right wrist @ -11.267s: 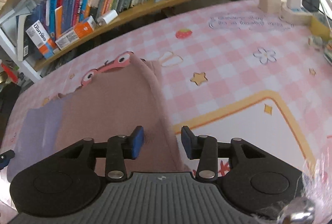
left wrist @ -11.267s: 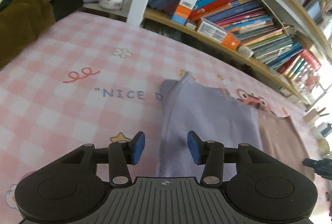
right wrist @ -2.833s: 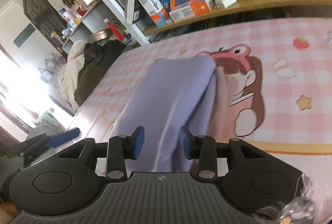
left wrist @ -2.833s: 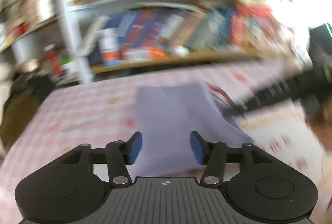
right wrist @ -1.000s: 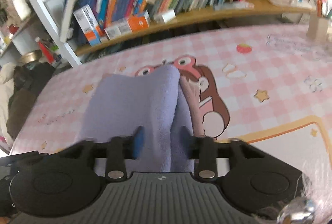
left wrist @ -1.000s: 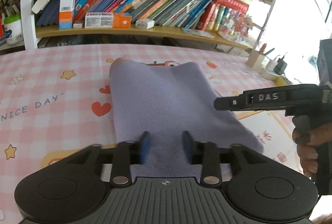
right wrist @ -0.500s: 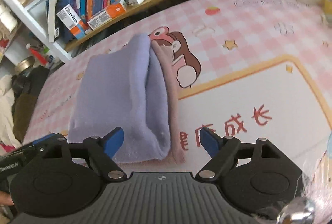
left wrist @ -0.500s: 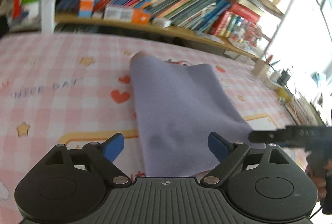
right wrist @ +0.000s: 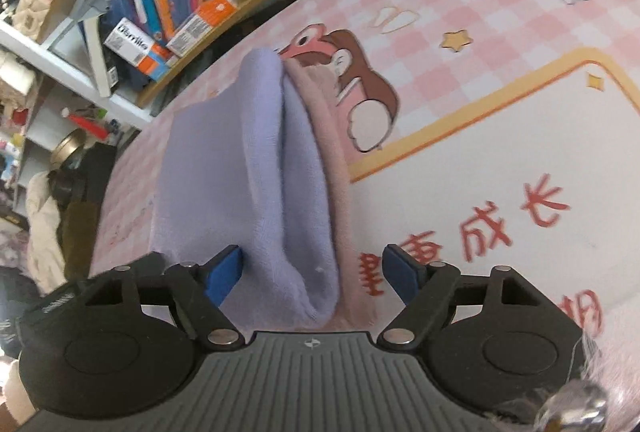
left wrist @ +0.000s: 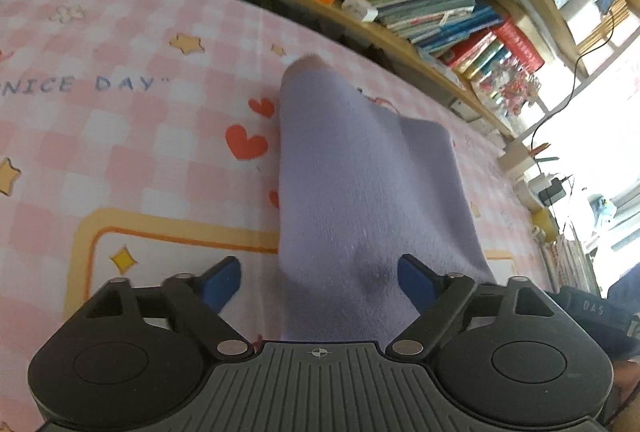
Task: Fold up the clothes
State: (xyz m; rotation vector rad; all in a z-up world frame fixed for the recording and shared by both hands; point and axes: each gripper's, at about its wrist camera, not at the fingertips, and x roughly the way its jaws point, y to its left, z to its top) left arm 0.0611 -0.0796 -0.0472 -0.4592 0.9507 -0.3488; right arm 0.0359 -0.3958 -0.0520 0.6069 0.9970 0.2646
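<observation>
**A:** What's different from a second ago?

**B:** Both grips are off. A second ago the left gripper [left wrist: 320, 282] and the right gripper [right wrist: 312, 270] had their jaws pinched narrow on the near edge of the lilac garment [left wrist: 360, 192]. Now both sets of jaws stand wide, having sprung open and then eased in a little, and the pads touch nothing.

**A:** So where's the cloth?

**B:** Lying on the pink checked desk [left wrist: 120, 136], let go. In the left wrist view it runs straight ahead from between the jaws, its near edge just under them. In the right wrist view its rounded fold [right wrist: 280, 192] sits between the jaws, nearer the left pad, with a pink layer [right wrist: 336, 168] peeking out along the side towards the right pad.

**A:** And the fold itself?

**B:** Eleven seconds back the lilac half and a brownish-pink half lay side by side; now lilac covers almost everything. I'd judge that fold is laid down and released.

**A:** What's left?

**B:** Likely another fold or some smoothing. The right-hand edge looks puffy and not quite flush, so it could spring open.
</observation>
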